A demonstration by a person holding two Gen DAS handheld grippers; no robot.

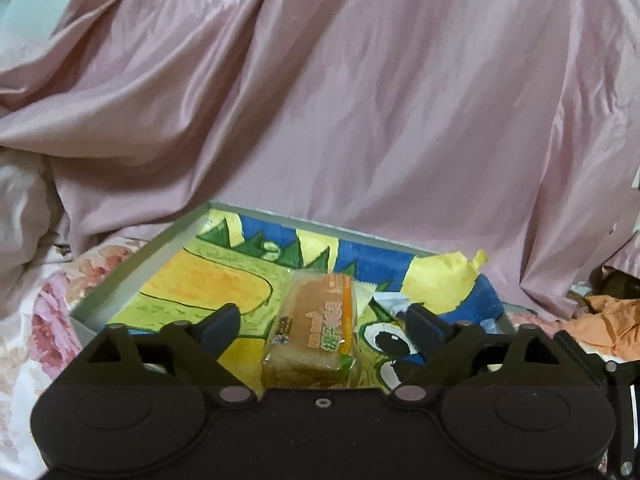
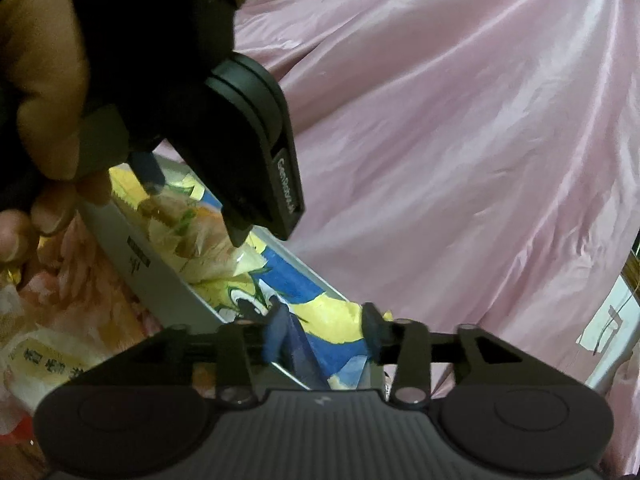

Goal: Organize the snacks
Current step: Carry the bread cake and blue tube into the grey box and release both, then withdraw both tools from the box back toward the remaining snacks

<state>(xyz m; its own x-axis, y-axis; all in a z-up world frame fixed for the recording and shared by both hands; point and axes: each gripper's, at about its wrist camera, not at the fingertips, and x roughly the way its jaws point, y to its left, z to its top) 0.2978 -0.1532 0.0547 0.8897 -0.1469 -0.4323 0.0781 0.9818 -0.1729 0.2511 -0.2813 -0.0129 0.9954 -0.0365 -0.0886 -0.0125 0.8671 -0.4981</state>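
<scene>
A wrapped bread snack (image 1: 316,328) with orange print lies in a shallow grey box (image 1: 132,264) lined with a cartoon drawing. My left gripper (image 1: 320,324) is open, its fingers apart on either side of the snack without touching it. In the right wrist view the same box (image 2: 160,276) and the snack (image 2: 192,232) show under the left gripper's body. My right gripper (image 2: 324,336) is open over the near corner of the box, holding nothing. Another snack packet (image 2: 44,364) lies outside the box at lower left.
Pink satin fabric (image 1: 360,100) rises behind the box. A floral bedsheet (image 1: 44,312) lies under and left of it. Orange cloth (image 1: 608,316) sits at the right. A hand (image 2: 44,80) grips the left gripper.
</scene>
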